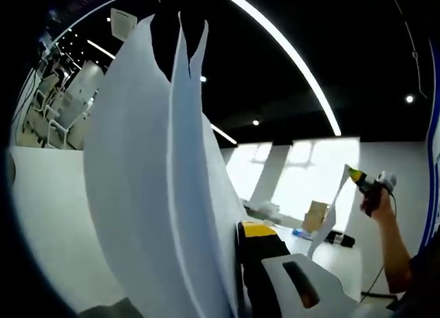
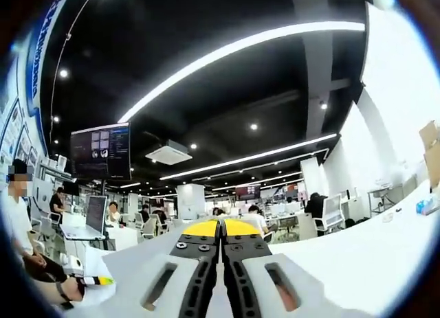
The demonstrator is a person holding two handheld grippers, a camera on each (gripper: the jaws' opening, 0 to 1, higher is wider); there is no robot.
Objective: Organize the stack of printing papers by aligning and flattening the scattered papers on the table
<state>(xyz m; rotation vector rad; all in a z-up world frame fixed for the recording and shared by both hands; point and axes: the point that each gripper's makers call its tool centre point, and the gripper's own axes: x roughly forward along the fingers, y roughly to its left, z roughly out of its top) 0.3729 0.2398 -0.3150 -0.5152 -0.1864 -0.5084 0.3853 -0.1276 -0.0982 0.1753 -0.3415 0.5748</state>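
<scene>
Left gripper [image 1: 242, 263] clamps the lifted papers [image 1: 151, 180] upright while the right gripper [image 2: 221, 230] is clenched empty; squaring their edges likely comes next.

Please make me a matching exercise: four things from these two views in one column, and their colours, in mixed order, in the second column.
Things:
1. paper sheets
2. cardboard box
3. tips of the right gripper
4. hanging screen

Colours:
a. yellow
b. mostly dark
c. white
d. light brown

Pairs: 1-c, 2-d, 3-a, 4-b
</scene>
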